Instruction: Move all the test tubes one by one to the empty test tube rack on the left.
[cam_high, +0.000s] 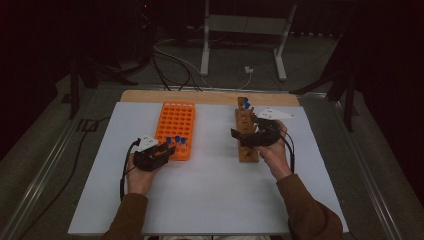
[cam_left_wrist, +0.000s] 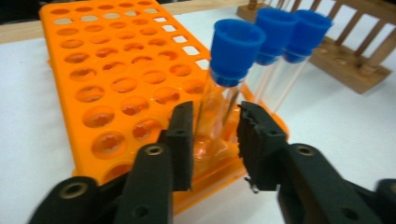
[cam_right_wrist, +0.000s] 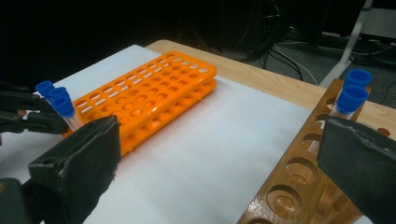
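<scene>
**Tube standing in the orange rack, left jaws parted around it**

Here, at the near right corner of the orange rack (cam_left_wrist: 116, 88): a clear tube (cam_left_wrist: 224, 93) with a blue cap, upright in its hole, between the black pads of the left gripper (cam_left_wrist: 215, 140); small gaps on both sides, so no grip (pads close, not pressing). Just behind it, two more blue-capped tubes (cam_left_wrist: 285, 42) in the same row. Seen from above: left gripper (cam_high: 159, 151) at the rack's (cam_high: 176, 127) near edge, right gripper (cam_high: 250, 136) across the wooden rack (cam_high: 245, 145), well apart on the white table (cam_high: 210, 190). Right gripper (cam_right_wrist: 219, 154) spread wide, holding nothing; wooden rack (cam_right_wrist: 299, 177) beside one pad, two capped tubes (cam_right_wrist: 350, 93) at its far end.
</scene>
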